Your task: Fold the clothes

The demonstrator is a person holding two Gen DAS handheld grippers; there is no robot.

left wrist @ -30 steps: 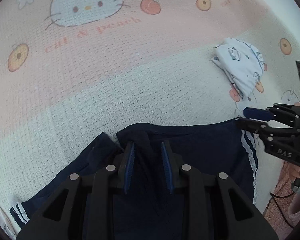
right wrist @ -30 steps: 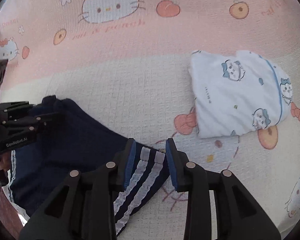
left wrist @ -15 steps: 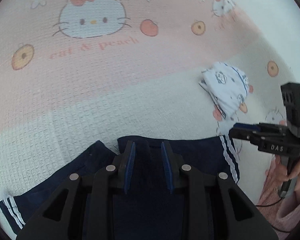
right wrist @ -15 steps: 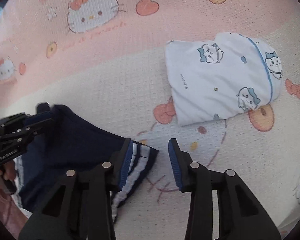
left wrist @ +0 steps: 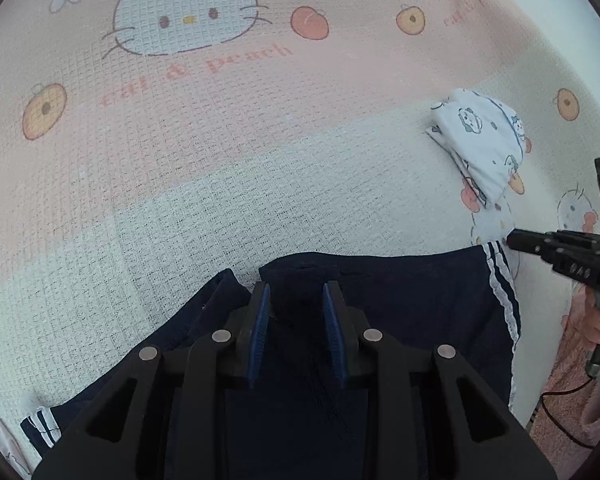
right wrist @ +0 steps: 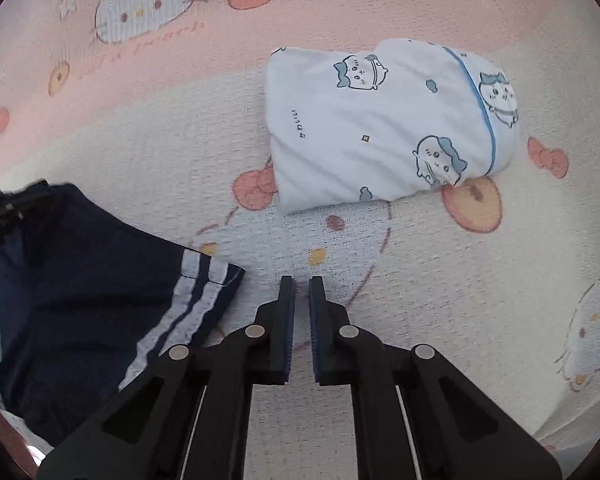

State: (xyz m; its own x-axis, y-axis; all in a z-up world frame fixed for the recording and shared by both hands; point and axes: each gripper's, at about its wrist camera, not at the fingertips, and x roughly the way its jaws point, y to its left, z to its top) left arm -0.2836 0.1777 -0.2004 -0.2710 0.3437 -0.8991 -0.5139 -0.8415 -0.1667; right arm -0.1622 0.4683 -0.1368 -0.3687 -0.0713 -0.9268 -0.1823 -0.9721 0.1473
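Note:
Navy shorts with white side stripes (left wrist: 416, 304) lie flat on the bed at the near edge. My left gripper (left wrist: 296, 300) sits over their top edge with dark cloth between its jaws, held partly closed. In the right wrist view the shorts (right wrist: 80, 280) lie at lower left and my right gripper (right wrist: 298, 288) is shut and empty over the bare blanket, just right of the striped hem. The right gripper also shows in the left wrist view (left wrist: 556, 244), beside the striped corner.
A folded white garment with cartoon prints (right wrist: 384, 128) lies on the blanket beyond the right gripper, also in the left wrist view (left wrist: 484, 144). The pink and white Hello Kitty blanket (left wrist: 220, 168) covers the bed. The bed's right edge and a pink towel (left wrist: 572, 392) are at far right.
My right gripper let go of the striped hem, opened, moved right off the shorts and closed empty. The shorts now lie flat. The left gripper stayed on the top edge.

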